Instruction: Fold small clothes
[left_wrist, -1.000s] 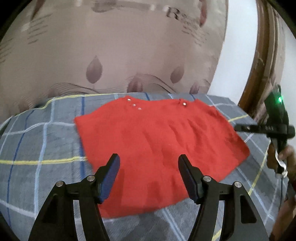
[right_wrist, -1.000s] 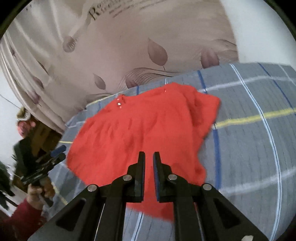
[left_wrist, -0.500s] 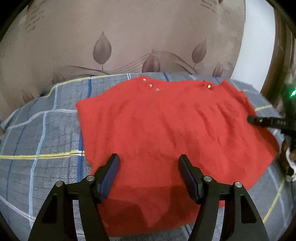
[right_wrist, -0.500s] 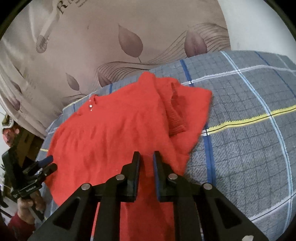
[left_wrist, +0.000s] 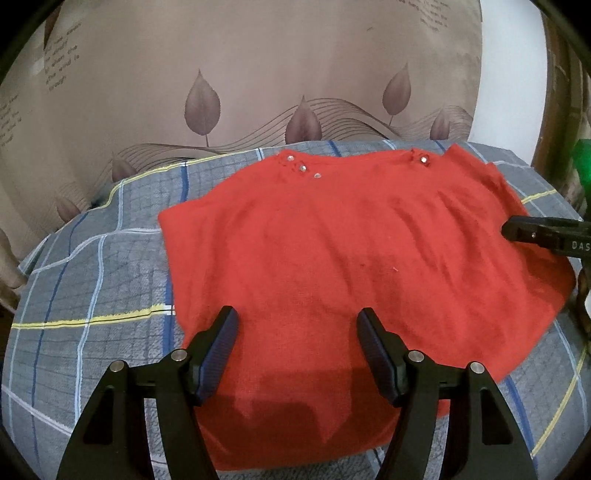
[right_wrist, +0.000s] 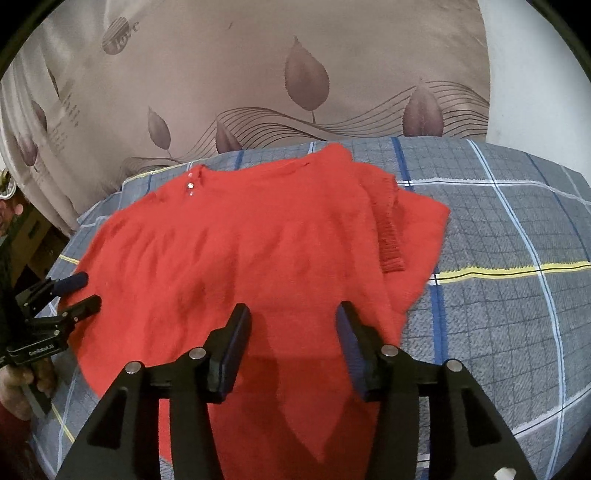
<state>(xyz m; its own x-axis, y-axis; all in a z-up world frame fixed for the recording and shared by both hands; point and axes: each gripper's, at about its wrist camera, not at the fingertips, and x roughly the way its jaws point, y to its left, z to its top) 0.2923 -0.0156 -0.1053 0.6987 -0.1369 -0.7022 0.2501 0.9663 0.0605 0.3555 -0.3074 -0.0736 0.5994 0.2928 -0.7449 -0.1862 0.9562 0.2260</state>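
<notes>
The left gripper (left_wrist: 295, 325) hangs wide open over the red sweater's (left_wrist: 351, 258) 6 o'clock hem, holding nothing. The sweater's spread flat on the plaid blanket (left_wrist: 92, 295) (sleeve folded in at 3 o'clock). The right gripper (right_wrist: 293, 321) is opening, empty too.

2 close wrist views angled down, probably from opposite sides, sharing the red garment (left_wrist: 351, 280).

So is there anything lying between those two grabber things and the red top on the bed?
Nothing visible. The red top lies bare on the checked bedcover, and both the left gripper and the right gripper, its jaws opening, hang directly over it.
</notes>
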